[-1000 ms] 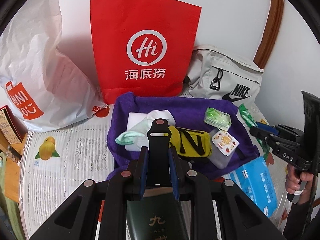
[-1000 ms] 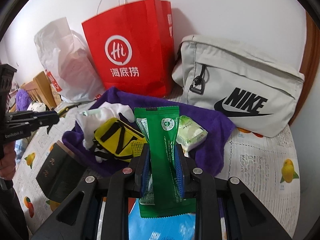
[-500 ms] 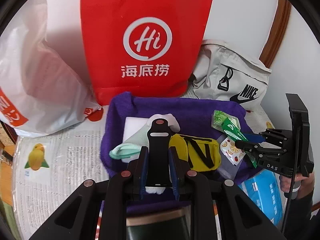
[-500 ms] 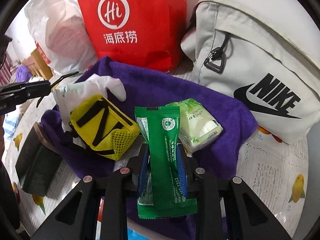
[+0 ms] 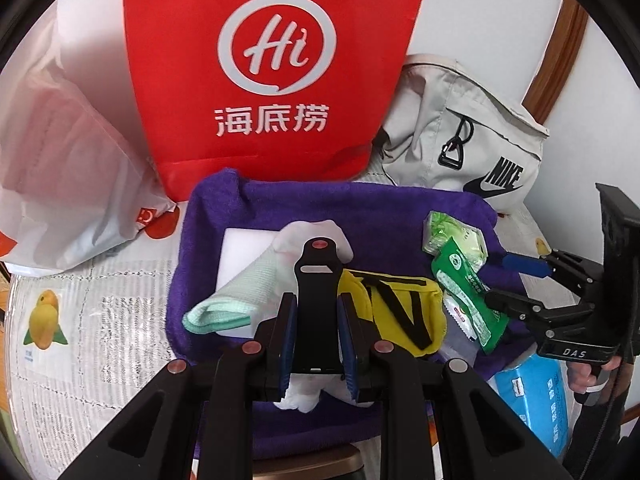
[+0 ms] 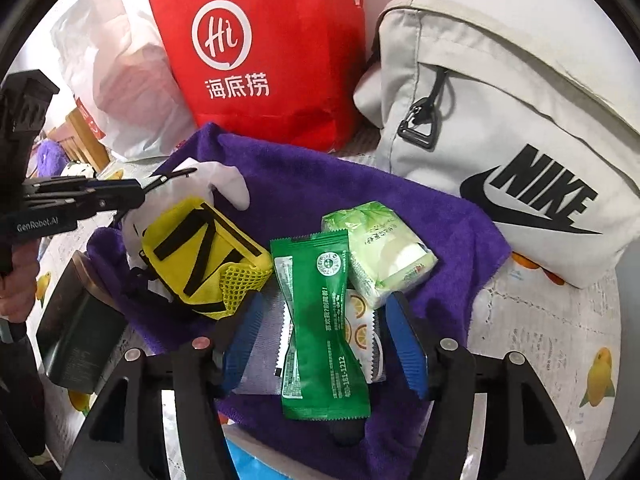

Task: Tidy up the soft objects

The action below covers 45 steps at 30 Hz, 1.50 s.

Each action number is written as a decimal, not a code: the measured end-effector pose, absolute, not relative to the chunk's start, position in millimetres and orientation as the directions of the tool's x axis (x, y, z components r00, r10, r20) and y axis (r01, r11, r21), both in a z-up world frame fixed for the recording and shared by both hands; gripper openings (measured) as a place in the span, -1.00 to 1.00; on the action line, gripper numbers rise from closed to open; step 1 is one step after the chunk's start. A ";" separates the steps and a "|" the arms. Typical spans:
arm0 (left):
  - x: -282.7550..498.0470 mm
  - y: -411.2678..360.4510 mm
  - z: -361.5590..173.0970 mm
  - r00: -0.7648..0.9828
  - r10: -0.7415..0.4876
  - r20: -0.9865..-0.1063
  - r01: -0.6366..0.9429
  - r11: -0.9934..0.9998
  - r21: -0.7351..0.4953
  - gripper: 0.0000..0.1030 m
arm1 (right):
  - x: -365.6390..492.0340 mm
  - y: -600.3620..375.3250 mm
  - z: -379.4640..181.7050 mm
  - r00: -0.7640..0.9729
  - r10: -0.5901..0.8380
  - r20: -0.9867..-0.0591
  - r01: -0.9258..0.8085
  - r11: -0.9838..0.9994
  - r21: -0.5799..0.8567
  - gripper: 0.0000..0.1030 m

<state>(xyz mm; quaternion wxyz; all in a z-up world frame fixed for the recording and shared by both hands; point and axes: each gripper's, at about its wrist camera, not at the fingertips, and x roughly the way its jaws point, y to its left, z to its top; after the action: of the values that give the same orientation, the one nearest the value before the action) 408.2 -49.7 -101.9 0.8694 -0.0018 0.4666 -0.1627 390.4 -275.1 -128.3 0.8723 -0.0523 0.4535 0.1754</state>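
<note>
A purple towel (image 5: 320,204) (image 6: 320,184) lies on the table and holds the soft items. My left gripper (image 5: 318,344) is shut on a black strap piece (image 5: 318,280) above a white cloth (image 5: 312,236) and a mint cloth (image 5: 236,300). A yellow pouch (image 5: 396,312) (image 6: 200,252) lies beside them. My right gripper (image 6: 324,344) is open; the green sachet (image 6: 320,320) (image 5: 464,296) lies loose between its fingers on the towel, next to a pale green tissue pack (image 6: 380,252) and a fruit-print sachet (image 6: 360,328).
A red paper bag (image 5: 272,72) (image 6: 260,52), a white plastic bag (image 5: 60,152) and a grey Nike bag (image 5: 472,136) (image 6: 500,120) stand behind the towel. A blue tissue pack (image 5: 536,400) lies at the right, a dark box (image 6: 76,340) at the left.
My right gripper moved down onto the towel and opened, letting go of the green sachet. My left gripper moved forward over the towel, still shut on the black strap piece.
</note>
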 end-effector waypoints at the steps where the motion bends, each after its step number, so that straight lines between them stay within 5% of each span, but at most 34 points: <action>1: 408.5 -50.8 -102.7 0.512 -0.279 -0.813 0.282 0.948 -0.148 -0.62 | 389.4 -275.6 -127.0 0.529 0.259 -0.808 -0.352 0.933 0.069 0.22; 23: 418.5 -61.9 -117.0 0.465 -0.247 -0.850 0.281 0.952 -0.123 -0.58 | 354.9 -298.7 -107.1 0.576 0.219 -0.787 -0.275 0.959 0.065 0.22; 29: 408.4 -60.9 -102.0 0.484 -0.269 -0.832 0.280 0.949 -0.144 0.04 | 342.1 -301.4 -102.5 0.585 0.210 -0.784 -0.246 0.966 0.075 0.25; 45: 315.1 -45.0 -38.0 0.605 -0.144 -0.783 0.184 0.982 -0.038 0.47 | 272.8 -291.8 -54.0 0.685 0.061 -0.726 -0.111 0.994 -0.022 0.78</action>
<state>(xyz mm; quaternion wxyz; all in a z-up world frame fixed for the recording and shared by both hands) 315.1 -45.0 -38.0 0.8956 0.0231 0.4348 -0.0913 272.8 -291.8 -54.0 0.9173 -0.0319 0.3941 0.0469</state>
